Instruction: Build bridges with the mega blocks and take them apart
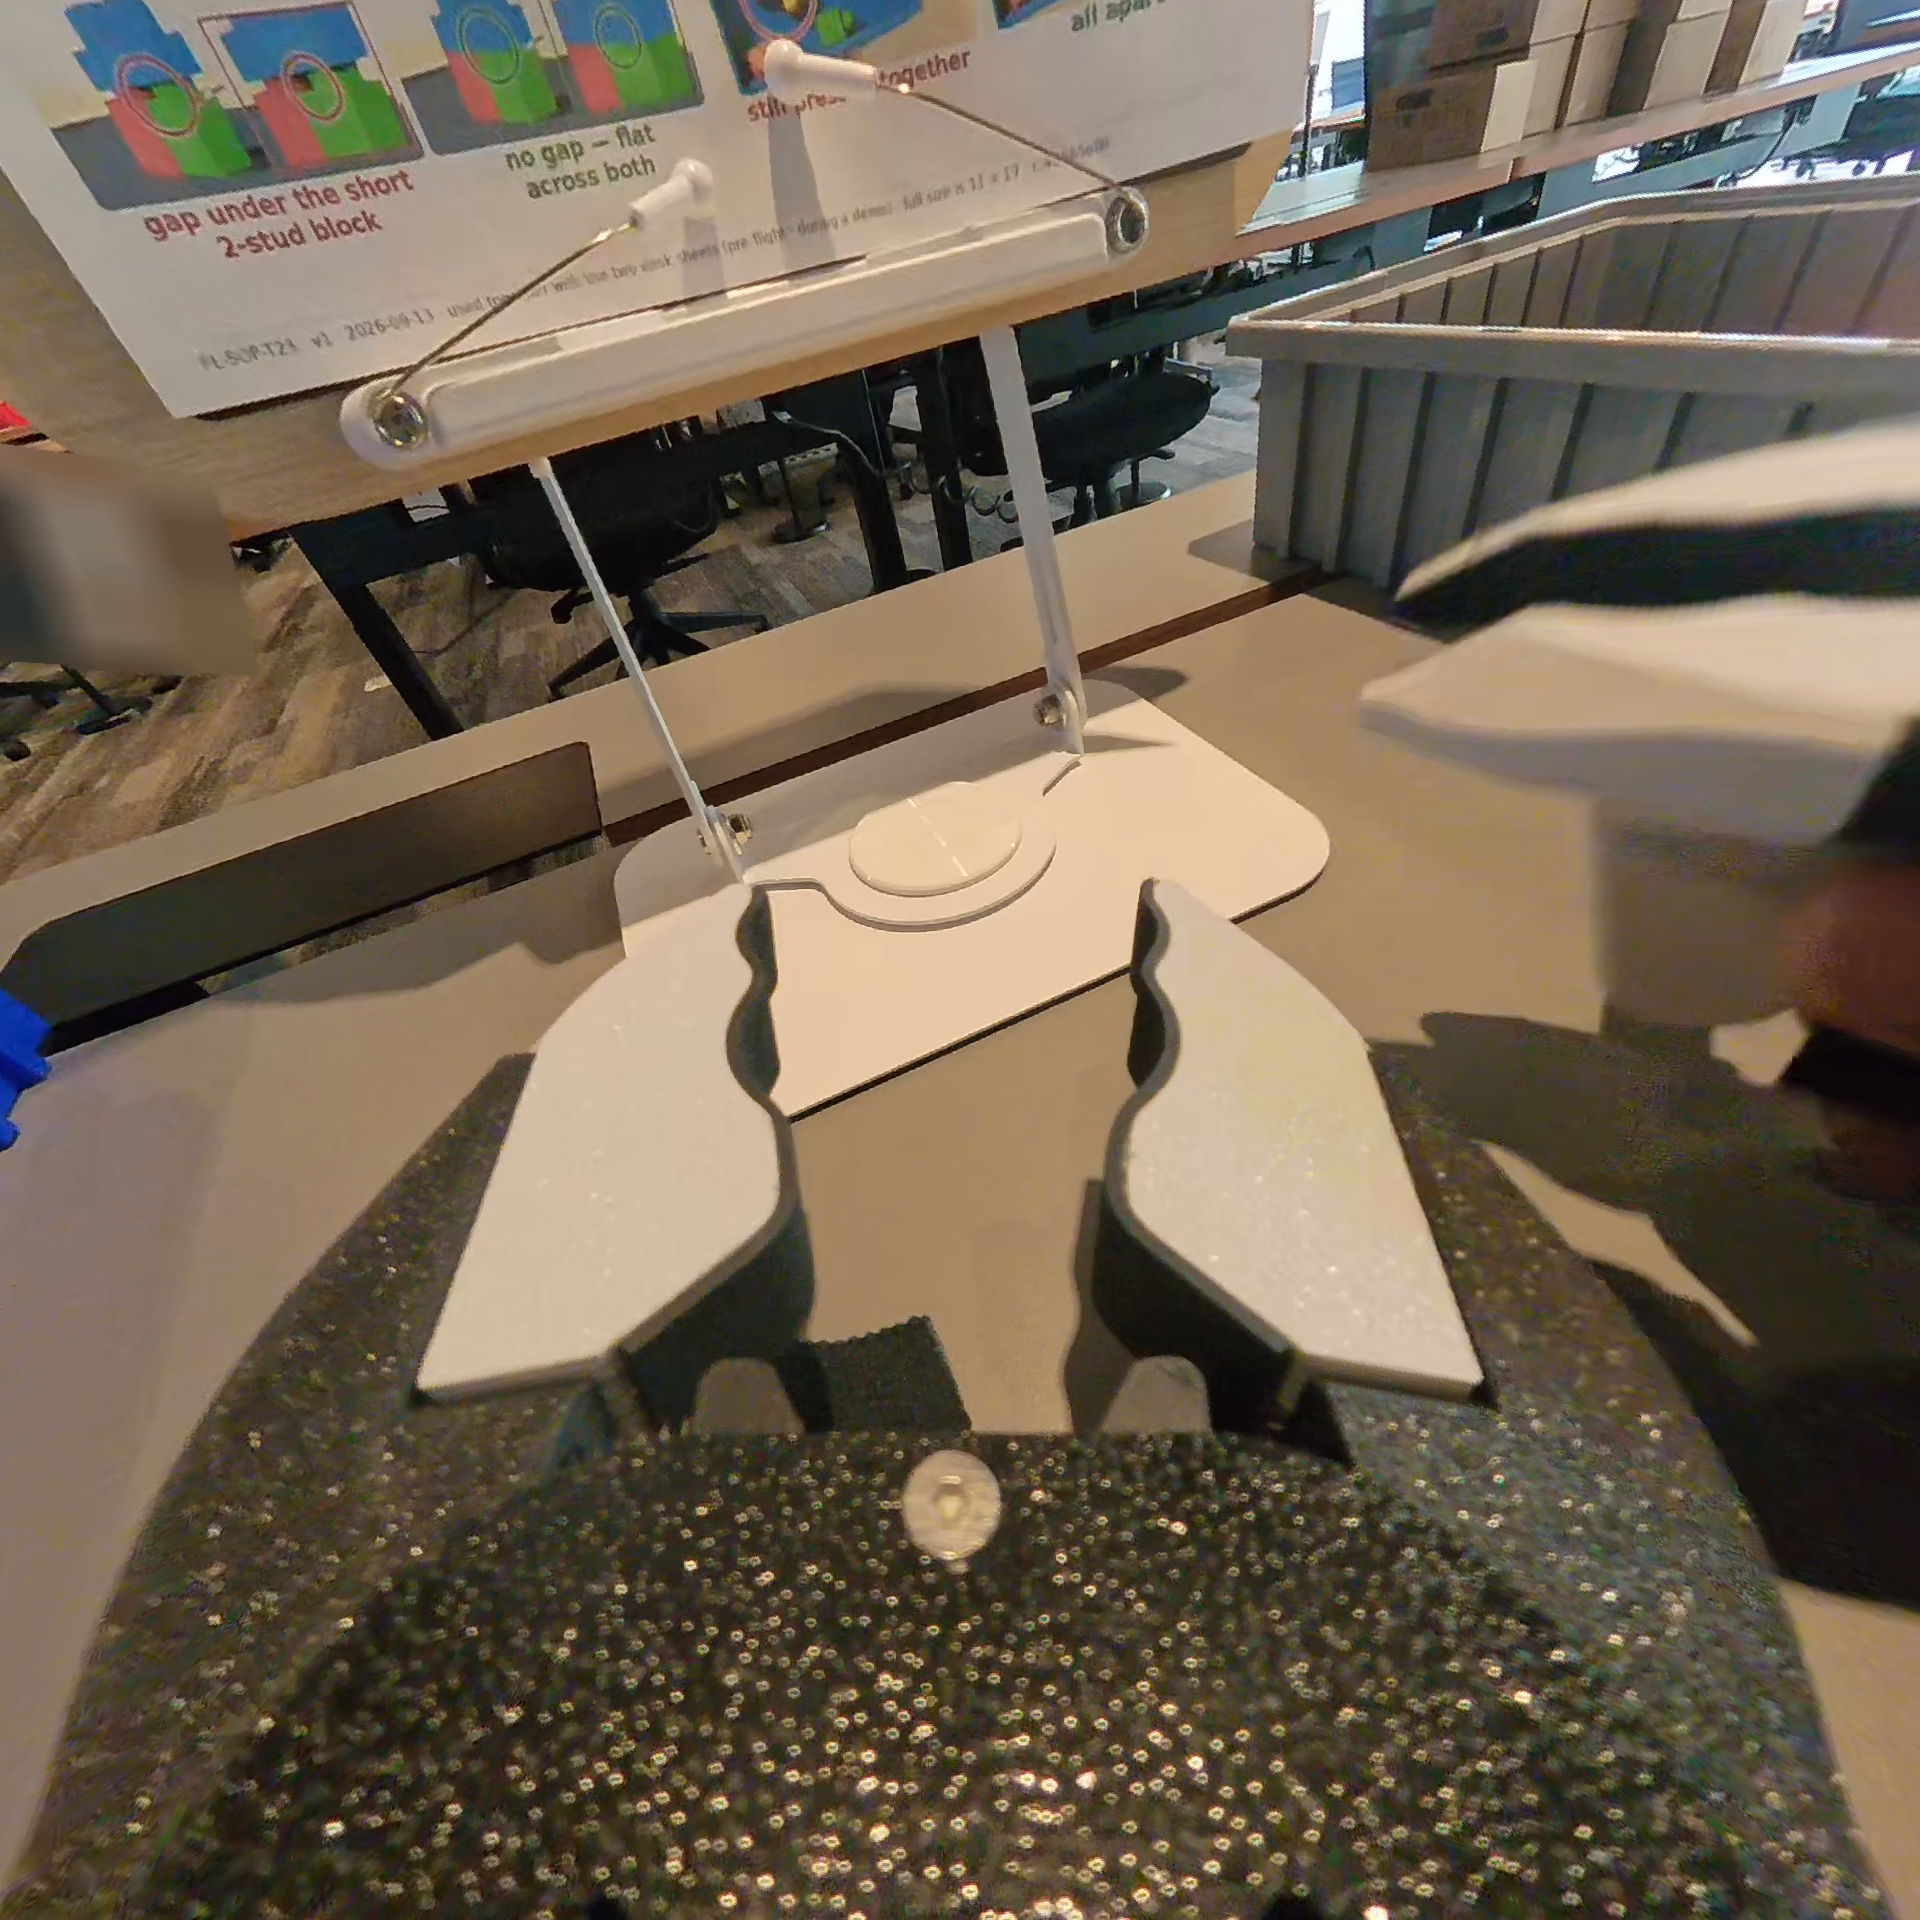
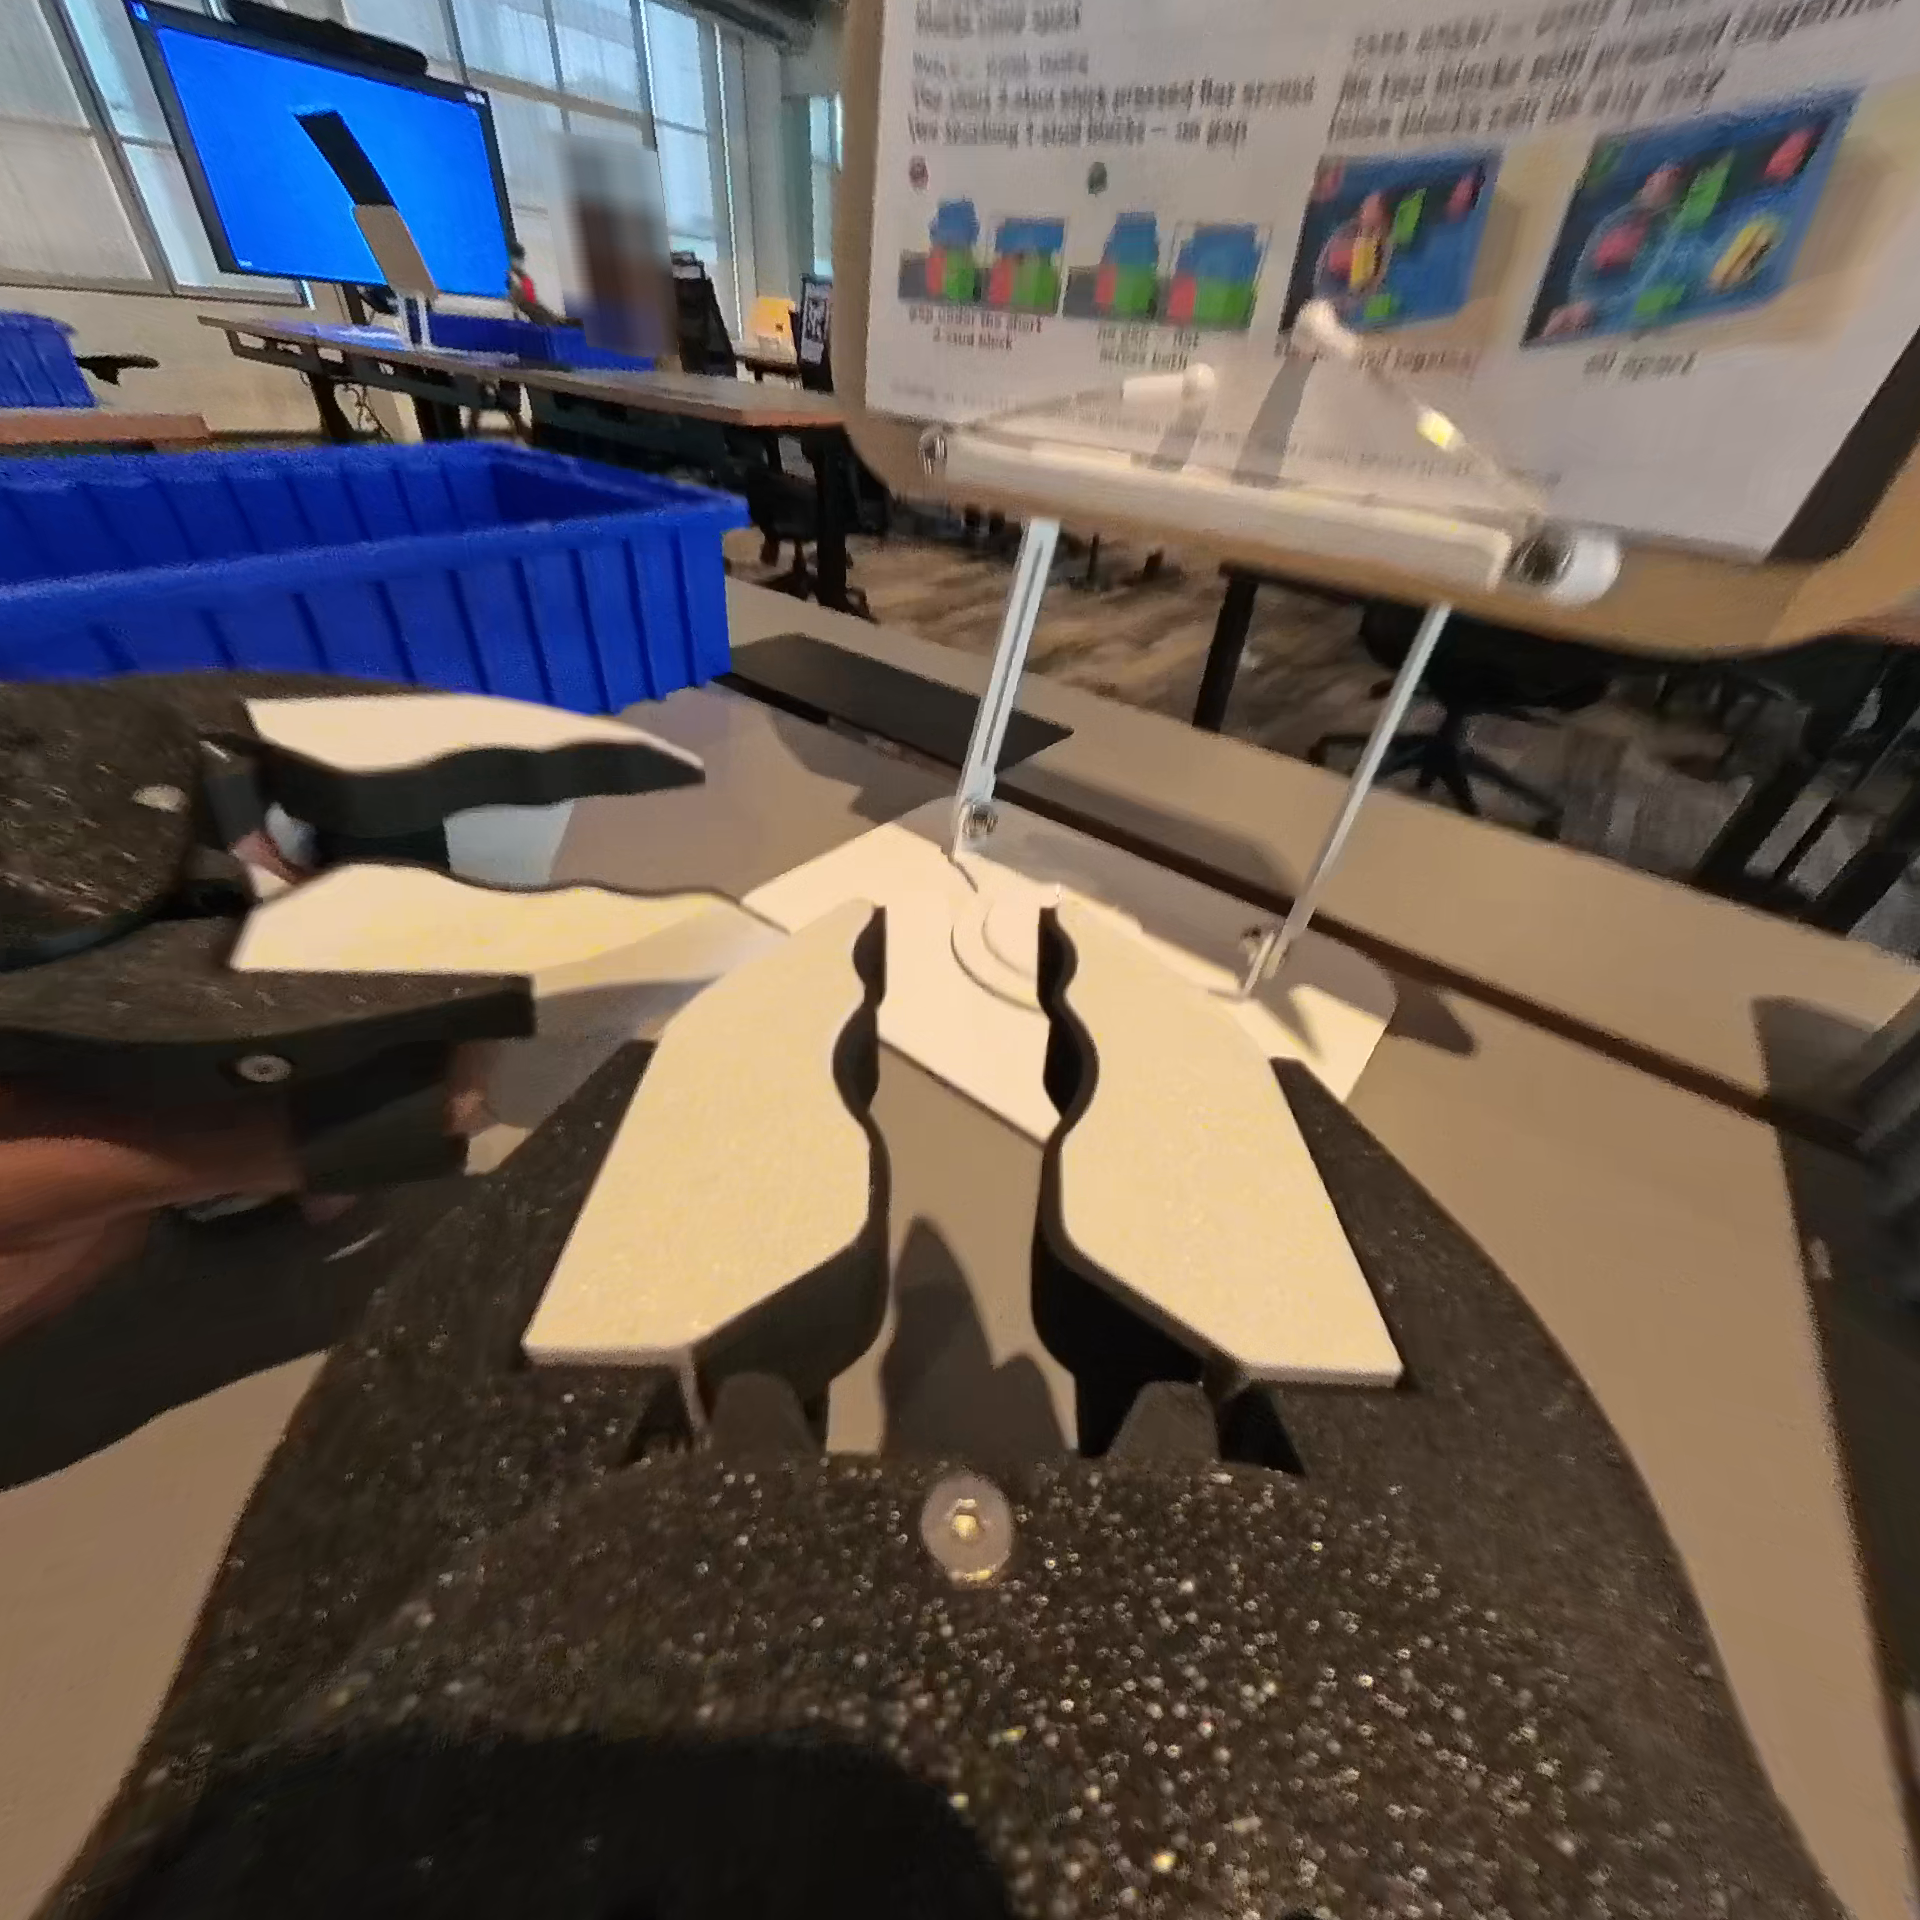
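No mega blocks can be made out on the table in either view; only a sliver of blue plastic [image 1: 12,1060] shows at the far left edge of the left wrist view, too cut off to tell what it is or which way it points. Taking the white document stand [image 1: 1039,883] as the landmark, the left gripper [image 1: 951,987] hangs just in front of its flat base plate, fingers aimed toward the stand's legs, jaws parted wide with nothing between them but bare table and the plate's near edge. The right gripper [image 2: 961,997] also faces the stand's base from just in front, its jaws parted by a narrower gap and holding nothing. Each gripper shows in the other's view: the right one enters from the right side of the stand in the left wrist view [image 1: 1662,675], and the left one enters from the left of the stand in the right wrist view [image 2: 468,831], with part of a hand [image 2: 94,1205] beneath it. The stand holds up an instruction sheet [image 1: 644,145] with coloured pictures, pinned by two wire arms above a white ledge. The stand rests on a grey table [image 1: 1403,810]. Left of the stand sits a blue ribbed bin [image 2: 364,582]; right of it, a grey ribbed bin [image 1: 1558,416]. Behind the stand are desks, office chairs, patterned carpet and a large blue-lit screen [image 2: 322,156].
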Demonstrator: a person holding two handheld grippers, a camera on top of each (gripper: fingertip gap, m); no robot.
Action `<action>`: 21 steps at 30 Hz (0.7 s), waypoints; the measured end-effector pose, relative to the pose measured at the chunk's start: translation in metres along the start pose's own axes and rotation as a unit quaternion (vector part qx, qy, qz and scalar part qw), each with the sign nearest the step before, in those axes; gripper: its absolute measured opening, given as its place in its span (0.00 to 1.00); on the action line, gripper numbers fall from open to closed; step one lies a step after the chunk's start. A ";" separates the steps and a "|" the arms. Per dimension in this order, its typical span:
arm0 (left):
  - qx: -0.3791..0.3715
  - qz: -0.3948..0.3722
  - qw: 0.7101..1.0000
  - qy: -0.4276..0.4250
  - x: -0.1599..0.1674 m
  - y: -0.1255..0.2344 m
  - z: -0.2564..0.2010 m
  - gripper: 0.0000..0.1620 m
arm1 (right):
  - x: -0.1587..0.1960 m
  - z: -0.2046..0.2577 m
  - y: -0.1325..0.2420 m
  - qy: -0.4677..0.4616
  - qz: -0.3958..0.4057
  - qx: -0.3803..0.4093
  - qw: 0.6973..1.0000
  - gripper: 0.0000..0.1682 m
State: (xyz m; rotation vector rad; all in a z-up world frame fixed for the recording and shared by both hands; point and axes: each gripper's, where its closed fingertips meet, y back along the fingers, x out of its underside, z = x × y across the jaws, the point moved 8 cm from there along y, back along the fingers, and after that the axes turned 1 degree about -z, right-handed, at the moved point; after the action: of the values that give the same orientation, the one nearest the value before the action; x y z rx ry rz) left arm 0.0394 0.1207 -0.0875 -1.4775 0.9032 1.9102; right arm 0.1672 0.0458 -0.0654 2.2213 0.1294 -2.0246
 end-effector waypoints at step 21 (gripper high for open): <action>0.006 0.010 1.000 -0.003 0.000 -0.002 -0.001 0.40 | -0.010 -0.241 0.165 0.063 0.459 -0.038 0.886 0.41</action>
State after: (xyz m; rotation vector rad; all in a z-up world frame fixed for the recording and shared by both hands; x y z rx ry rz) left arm 0.0416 0.1215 -0.0885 -1.4615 0.9278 1.9194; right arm 0.4289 -0.0792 -0.0275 1.8067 -0.6852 -1.3107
